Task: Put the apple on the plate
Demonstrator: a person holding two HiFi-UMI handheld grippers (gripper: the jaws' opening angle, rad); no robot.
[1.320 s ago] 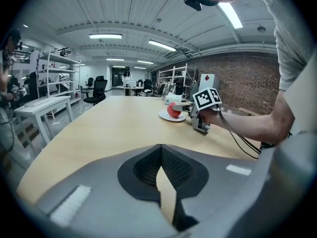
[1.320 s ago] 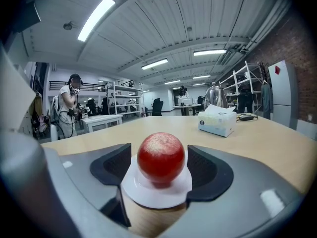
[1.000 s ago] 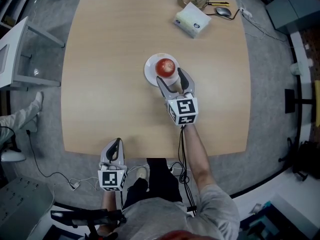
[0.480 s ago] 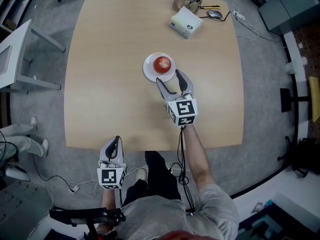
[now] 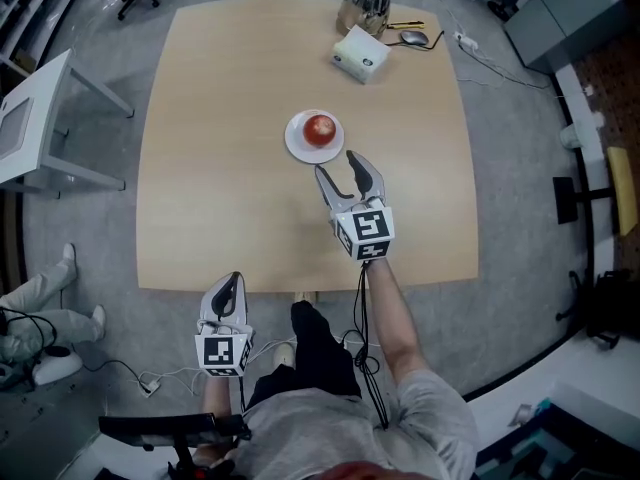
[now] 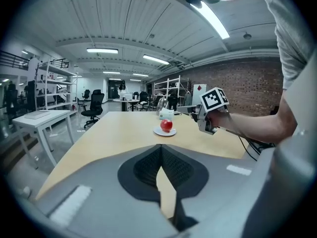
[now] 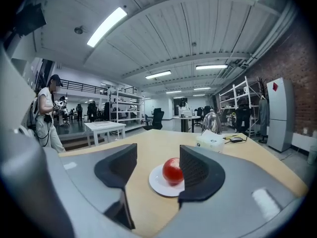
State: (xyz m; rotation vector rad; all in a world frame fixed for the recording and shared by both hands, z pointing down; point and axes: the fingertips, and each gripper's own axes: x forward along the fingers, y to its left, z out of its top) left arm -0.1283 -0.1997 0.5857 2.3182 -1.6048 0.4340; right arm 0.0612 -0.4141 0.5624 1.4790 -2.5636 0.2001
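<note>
A red apple rests on a small white plate near the middle of the wooden table. My right gripper hovers just short of the plate on the near side. It is open with nothing between its fingers, and its jaws are closing. In the right gripper view the apple and plate lie beyond the open gripper. My left gripper is shut and empty at the table's near edge. From it, the apple shows far ahead, past the shut gripper.
A white box, a metal kettle and a computer mouse with cables sit at the table's far right corner. A white desk stands left of the table, and a person's legs show on the floor at lower left.
My right gripper has pulled back and up from the plate, leaving the apple on it, and its jaws have narrowed a little. The left gripper has risen slightly.
</note>
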